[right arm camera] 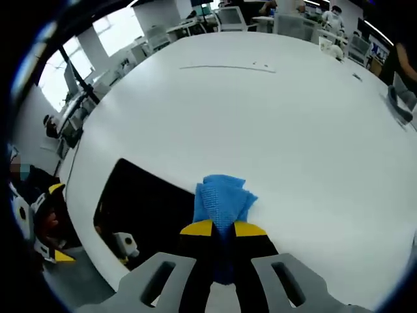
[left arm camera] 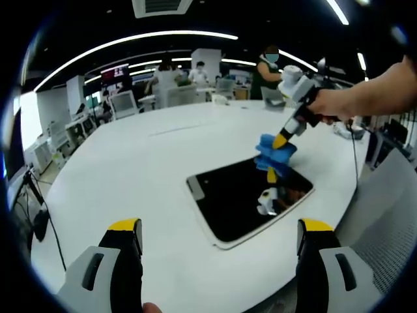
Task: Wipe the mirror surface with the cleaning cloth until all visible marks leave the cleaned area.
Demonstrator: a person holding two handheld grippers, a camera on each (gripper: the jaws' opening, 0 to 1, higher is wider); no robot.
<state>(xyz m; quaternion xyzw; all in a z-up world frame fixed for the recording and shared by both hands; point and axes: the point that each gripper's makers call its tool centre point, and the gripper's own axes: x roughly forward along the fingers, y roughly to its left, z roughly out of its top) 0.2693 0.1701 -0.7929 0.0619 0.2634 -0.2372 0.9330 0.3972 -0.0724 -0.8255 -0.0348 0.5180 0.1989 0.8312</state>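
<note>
A dark rectangular mirror [left arm camera: 249, 195] with a pale rim is laid flat on a large white worktop [left arm camera: 150, 163], one long side running toward the near edge of the worktop. In the left gripper view, the left gripper [left arm camera: 220, 244] is held above the near part of the worktop, short of the mirror; its two yellow-tipped jaws are spread wide apart and nothing is held between them.

The right gripper [left arm camera: 280, 140] is seen in the same view, entering from the right in a person's hand [left arm camera: 339, 104], tilted down toward the far corner of the mirror. A crumpled blue cleaning cloth [left arm camera: 275, 152] is clamped in its jaws and is pressed against the mirror at that corner. A reflection of the gripper is seen in the glass just below the cloth.

In the right gripper view, the right gripper [right arm camera: 223, 228] is shown with its yellow-tipped jaws drawn together on the cleaning cloth [right arm camera: 223, 199], which is bunched just ahead of them at the mirror [right arm camera: 146, 208] edge, partly over the white worktop [right arm camera: 273, 117]. Marks on the glass cannot be made out.

Desks, chairs and several people are seen well behind the worktop.
</note>
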